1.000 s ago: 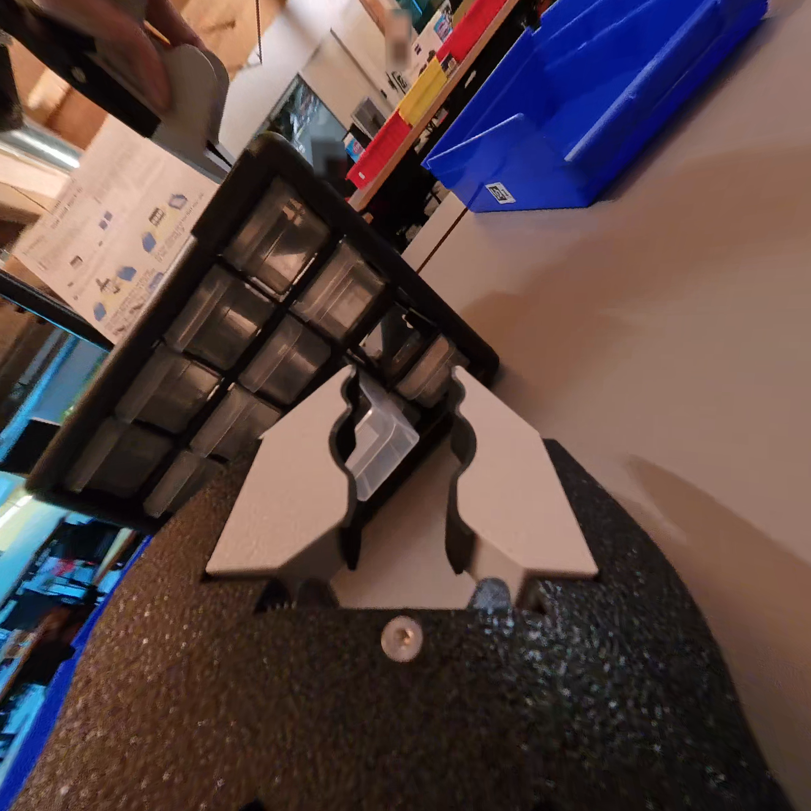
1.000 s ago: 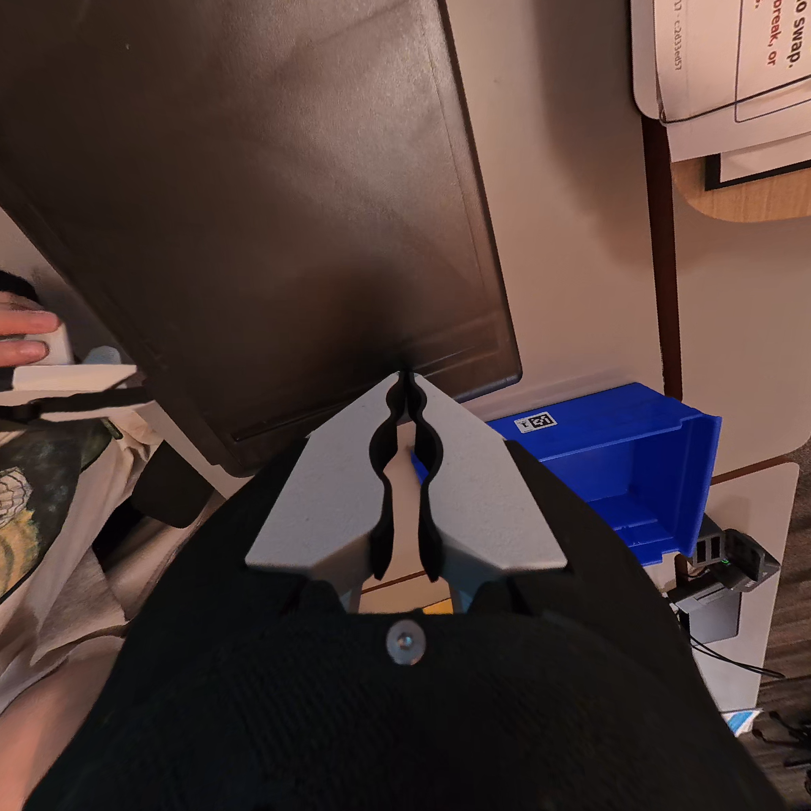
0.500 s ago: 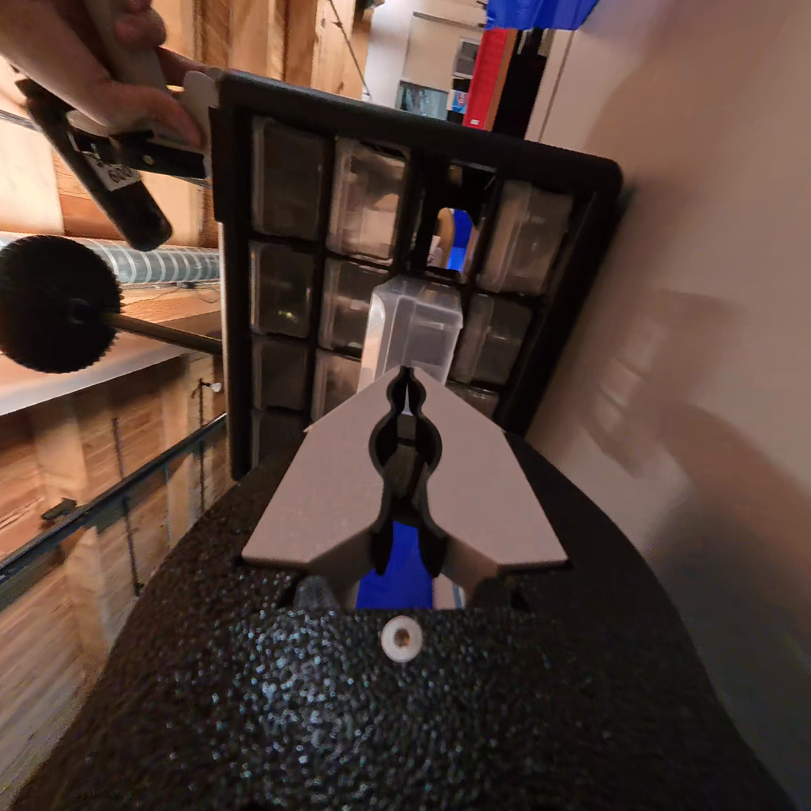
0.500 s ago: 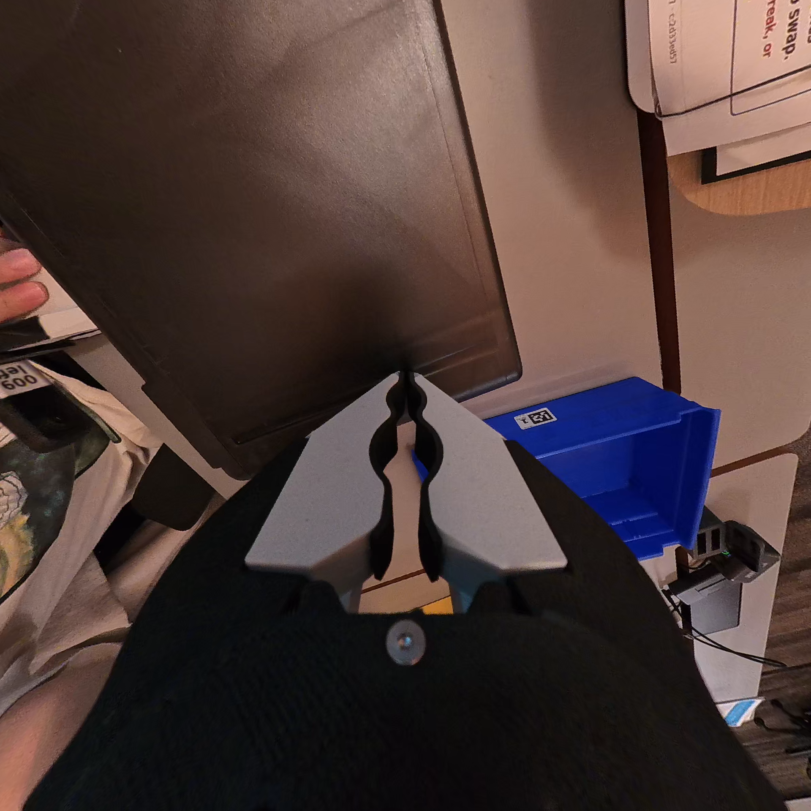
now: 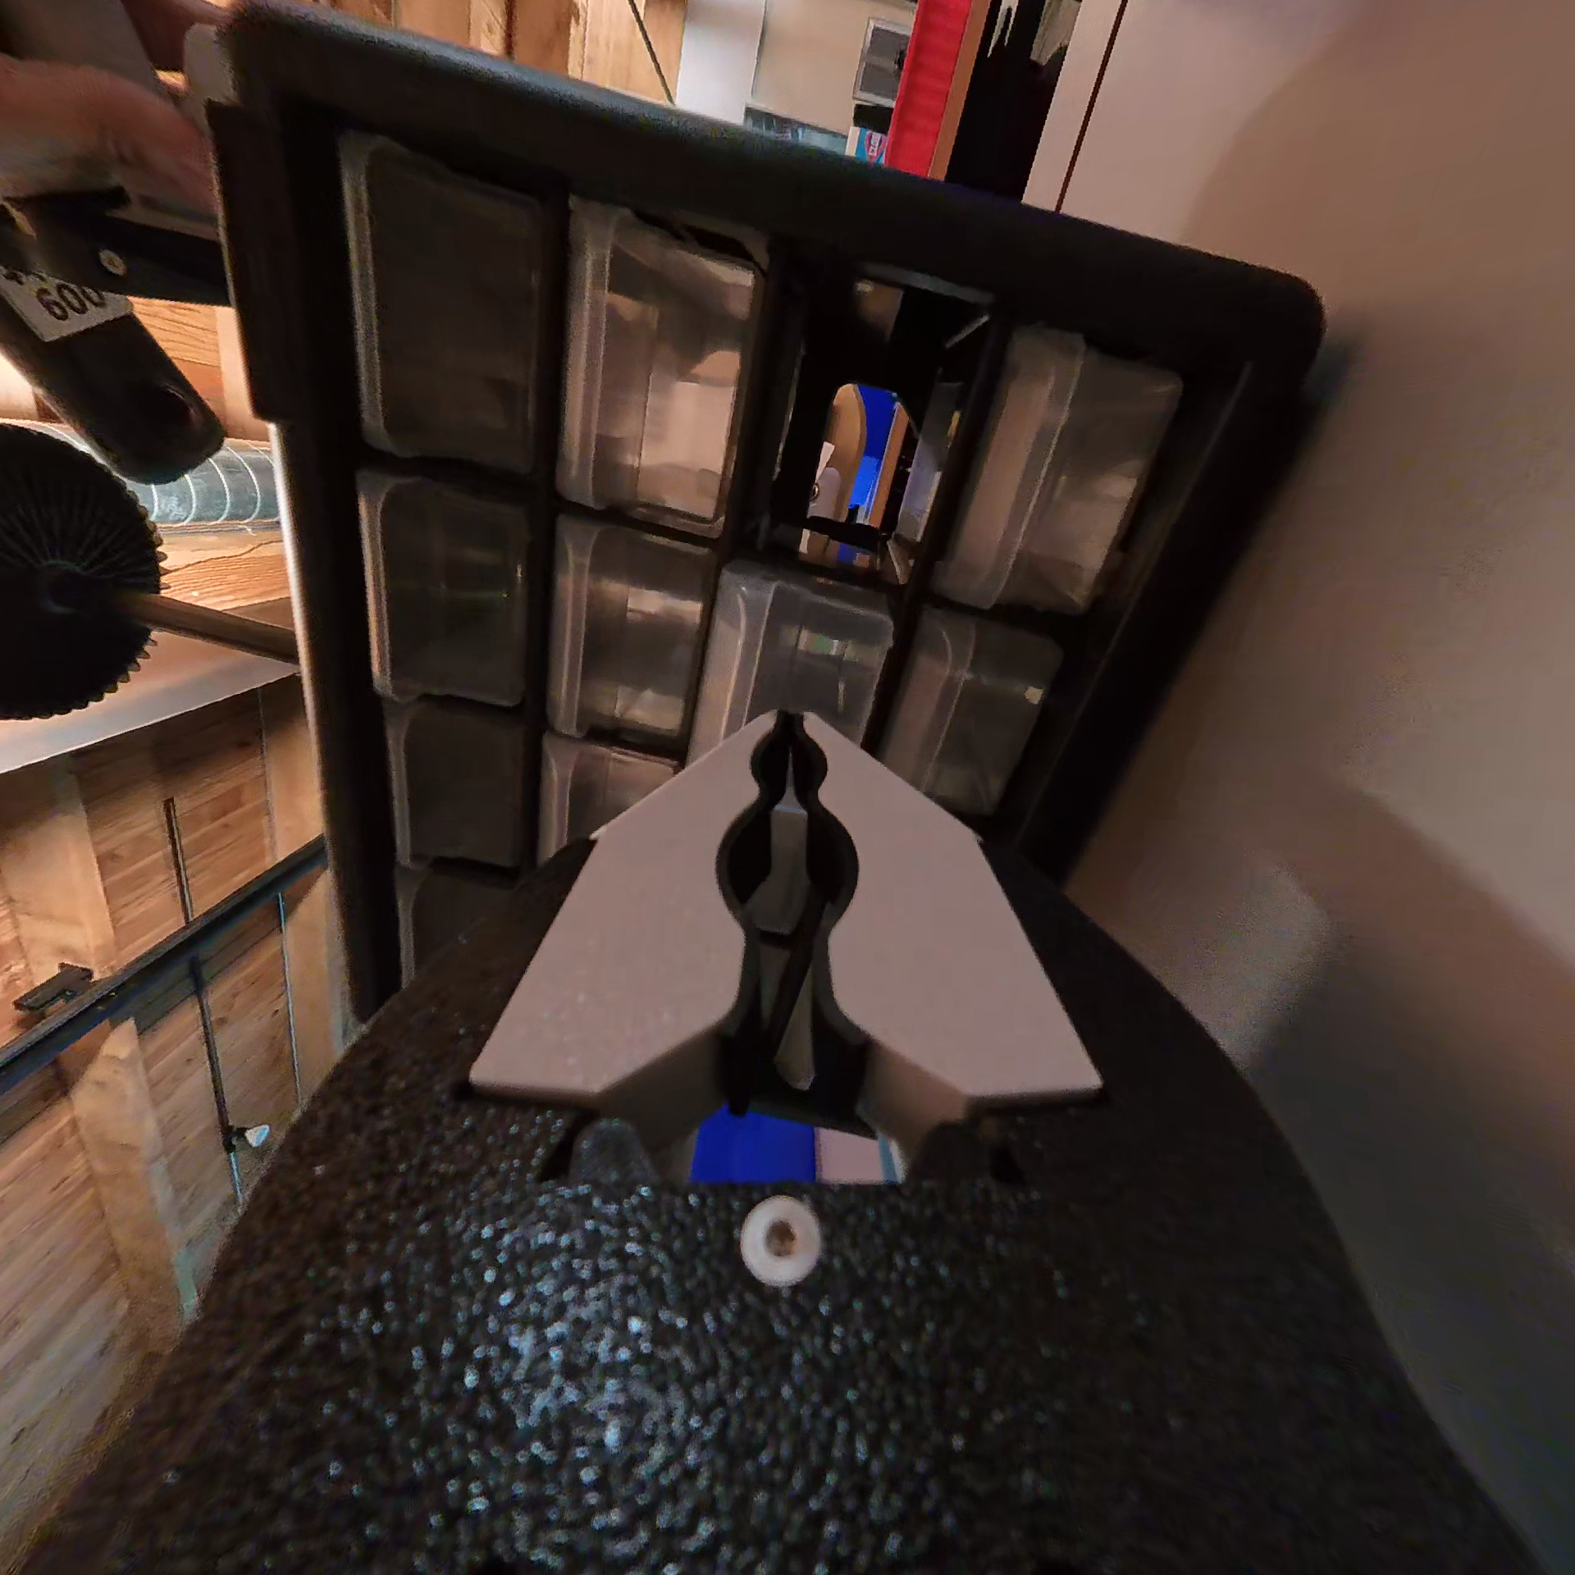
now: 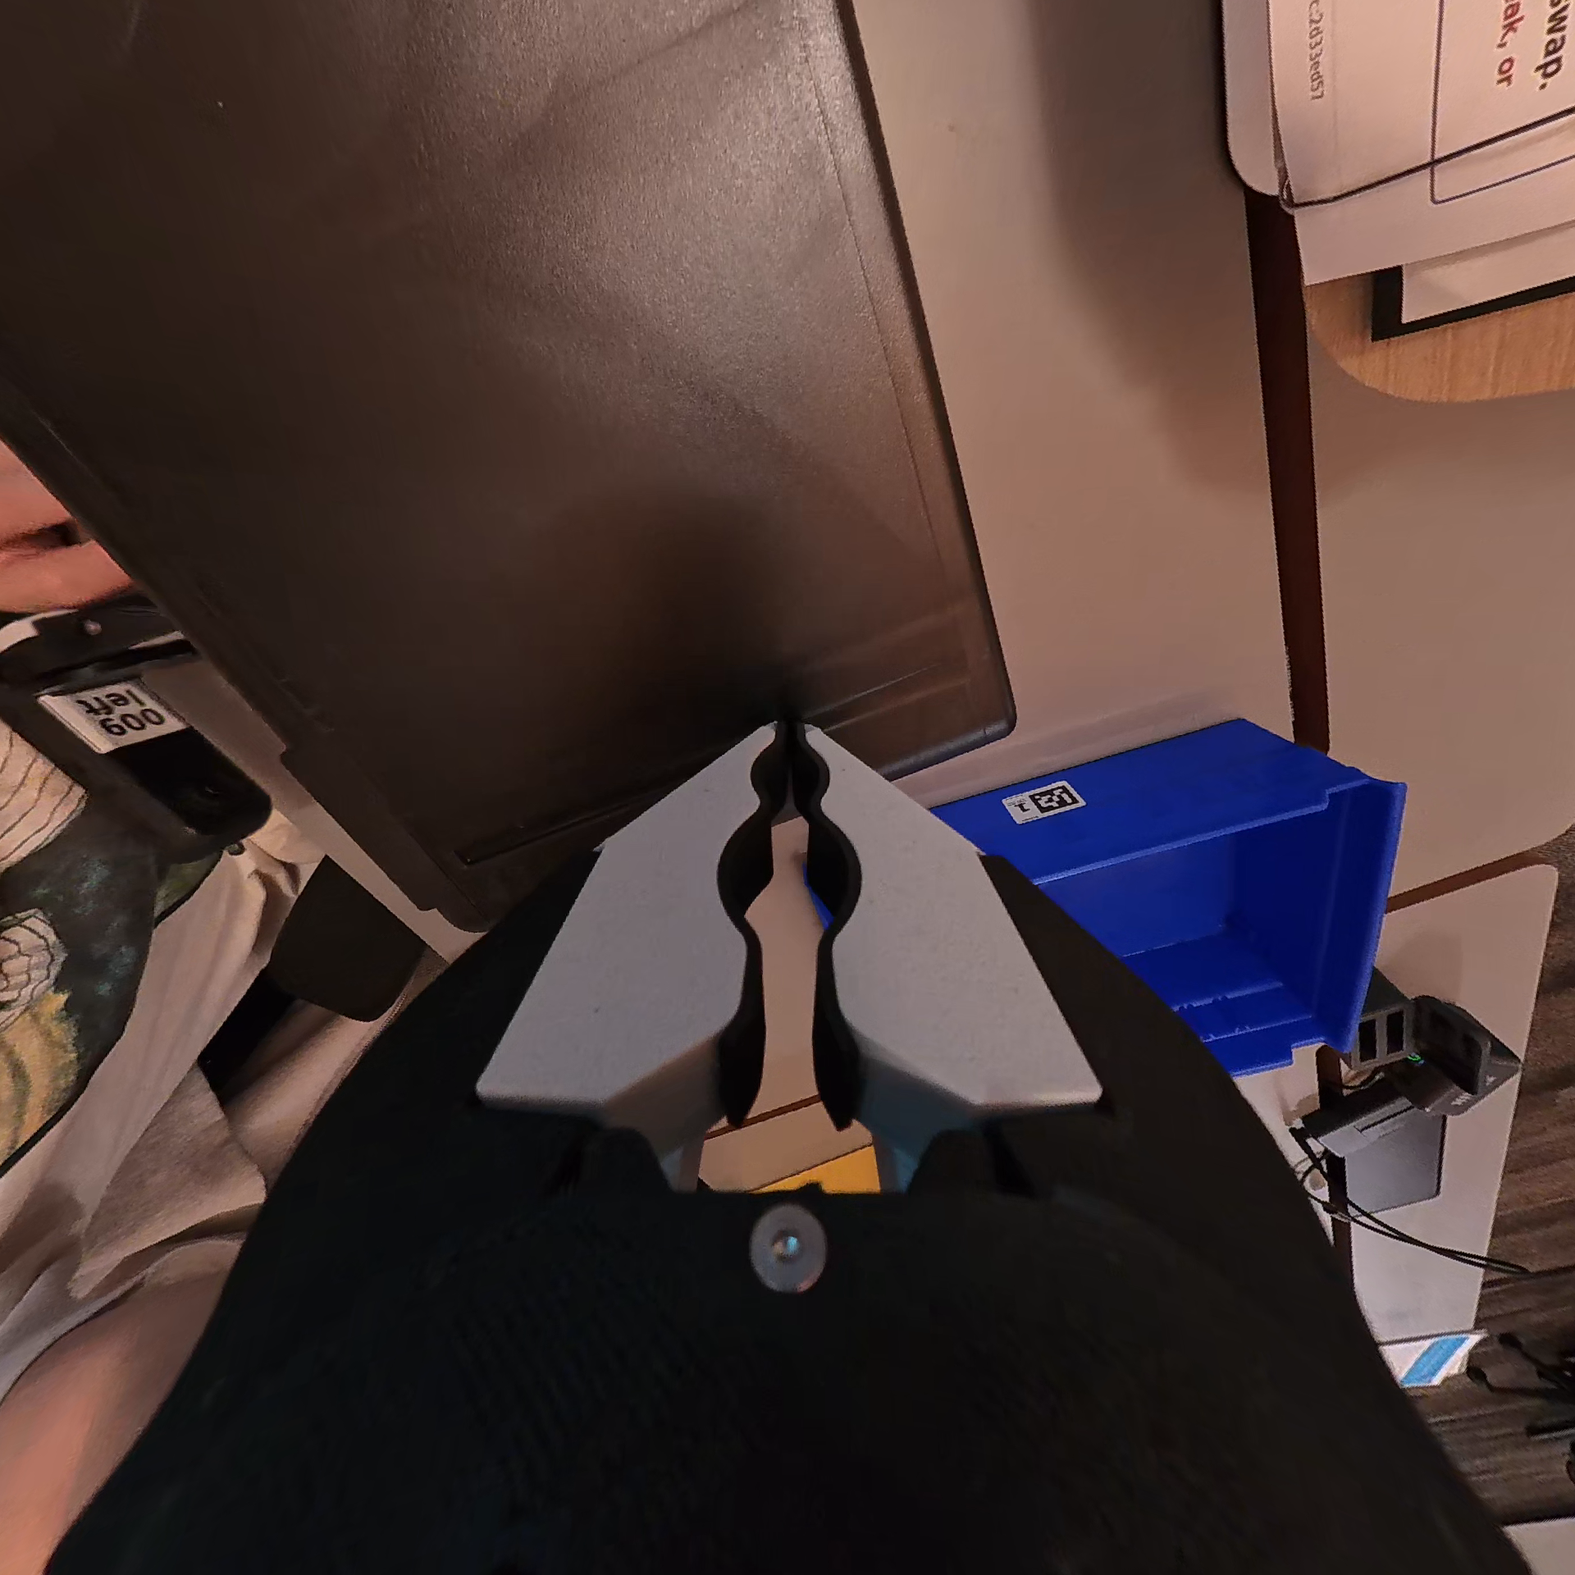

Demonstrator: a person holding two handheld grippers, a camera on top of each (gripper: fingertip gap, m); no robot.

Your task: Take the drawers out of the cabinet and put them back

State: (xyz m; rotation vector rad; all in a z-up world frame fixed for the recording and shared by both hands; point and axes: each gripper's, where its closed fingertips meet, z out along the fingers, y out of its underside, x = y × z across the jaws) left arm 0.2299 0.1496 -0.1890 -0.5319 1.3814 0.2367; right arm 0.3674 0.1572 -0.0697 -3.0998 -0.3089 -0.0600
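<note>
The black cabinet (image 5: 290, 511) fills the left wrist view with its grid of clear drawers. My left gripper (image 5: 788, 724) is shut on the front tab of one clear drawer (image 5: 801, 648), which sits mostly inside its slot. The slot beside it (image 5: 878, 443) is empty and I see through it. In the right wrist view my right gripper (image 6: 788, 724) is shut and empty, its tips touching the cabinet's flat black outer panel (image 6: 511, 383). It also shows at the cabinet's corner in the left wrist view (image 5: 204, 77), held by a hand (image 5: 85, 128).
The cabinet stands on a beige table (image 5: 1364, 767). An empty blue bin (image 6: 1193, 895) lies just beyond the cabinet. Printed sheets (image 6: 1406, 128) lie further off. The left gripper's black handle (image 6: 153, 767) and a person's clothing (image 6: 85, 980) are beside the cabinet.
My left gripper swung round to face the cabinet front, closed on the clear drawer's tab, and the drawer has gone deeper into its slot. The right gripper has stayed on the cabinet.
</note>
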